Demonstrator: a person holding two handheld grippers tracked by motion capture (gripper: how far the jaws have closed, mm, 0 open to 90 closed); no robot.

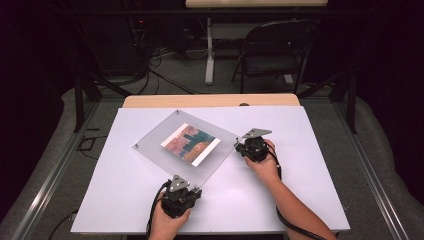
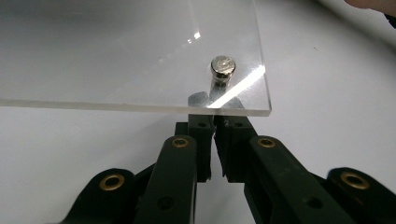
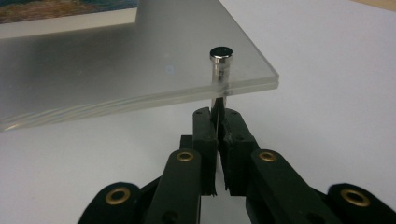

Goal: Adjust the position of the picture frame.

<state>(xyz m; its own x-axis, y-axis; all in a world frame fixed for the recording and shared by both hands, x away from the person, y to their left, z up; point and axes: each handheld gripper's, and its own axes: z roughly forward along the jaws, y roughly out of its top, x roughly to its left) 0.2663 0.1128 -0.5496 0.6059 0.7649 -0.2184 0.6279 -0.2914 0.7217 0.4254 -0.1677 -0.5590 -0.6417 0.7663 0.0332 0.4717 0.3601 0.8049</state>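
On the white worktop (image 1: 125, 200), the clear acrylic photo frame (image 1: 186, 145) is being held at two corners: the near standoff bolt (image 2: 222, 70) is being pinched by the clenched left hand-held gripper (image 1: 180, 192), the right-corner bolt (image 3: 221, 63) by the clenched right hand-held gripper (image 1: 252, 145); unscrewing probably follows, calling for steady twisting

1. The white-topped table (image 1: 125, 200) lies bare along its left side, its far right corner and the near strip between the two forearms; a hand could pass freely there.
2. The clear square acrylic frame with a colour photo inside (image 1: 186, 145) covers the middle, raised off the surface on short silver metal corner posts (image 2: 222, 70).
3. The left tool (image 2: 214, 122) sits at the frame's near corner, jaws closed under the panel edge by a post.
4. The right tool (image 3: 218, 115) blocks the right corner, jaws closed on that post below the panel.
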